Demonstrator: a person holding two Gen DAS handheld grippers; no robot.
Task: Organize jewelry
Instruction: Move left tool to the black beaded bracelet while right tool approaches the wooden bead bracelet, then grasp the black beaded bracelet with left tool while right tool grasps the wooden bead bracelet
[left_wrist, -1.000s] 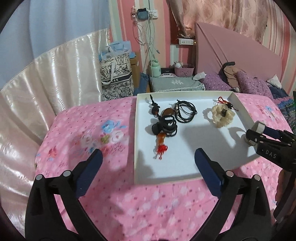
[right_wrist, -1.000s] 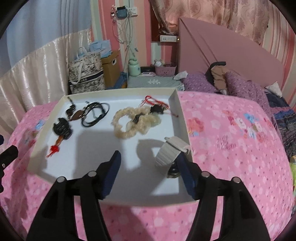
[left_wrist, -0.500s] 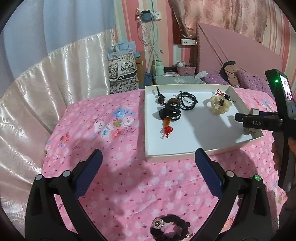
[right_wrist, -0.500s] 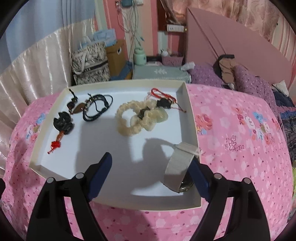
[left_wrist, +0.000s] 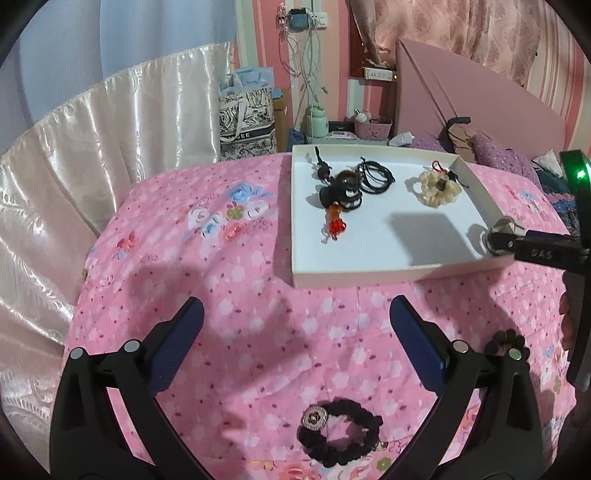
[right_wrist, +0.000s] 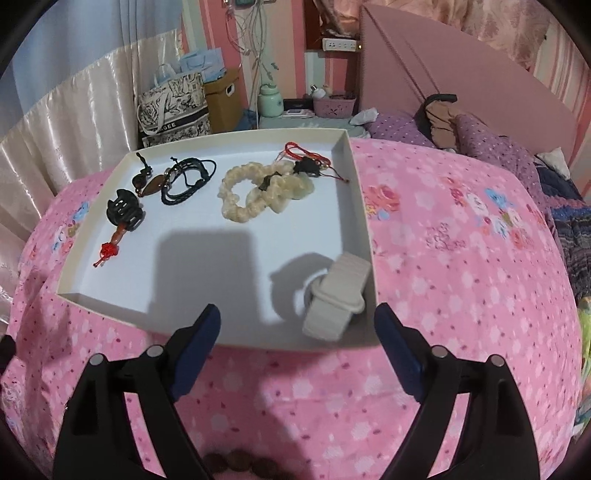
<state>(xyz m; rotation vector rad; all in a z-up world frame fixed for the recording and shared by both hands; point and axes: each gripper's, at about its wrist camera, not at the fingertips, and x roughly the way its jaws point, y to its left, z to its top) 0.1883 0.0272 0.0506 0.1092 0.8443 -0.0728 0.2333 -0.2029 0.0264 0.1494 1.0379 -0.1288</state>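
The left gripper (left_wrist: 295, 339) hangs wide open and empty above the pink floral bedspread (left_wrist: 207, 266), with the black beaded bracelet with a round silver charm (left_wrist: 338, 434) lying just below and between its blue pads, near the bed's near edge. The next step looks like picking that bracelet up: lower straight down, close across one side of the bead ring rather than on the charm, and pinch beads only, not the soft cover.

The right gripper (right_wrist: 297, 334) is also fully open and holds nothing, poised over the near right corner of the shallow white cardboard tray (right_wrist: 360, 192), where the pale grey ribbed watch band (right_wrist: 338, 295) rests. The cream beaded bracelet (right_wrist: 255, 192) and black cord necklace (right_wrist: 188, 179) fill the far side. A dark brown beaded string (left_wrist: 504, 339), possibly another bracelet, lies beside the left gripper.
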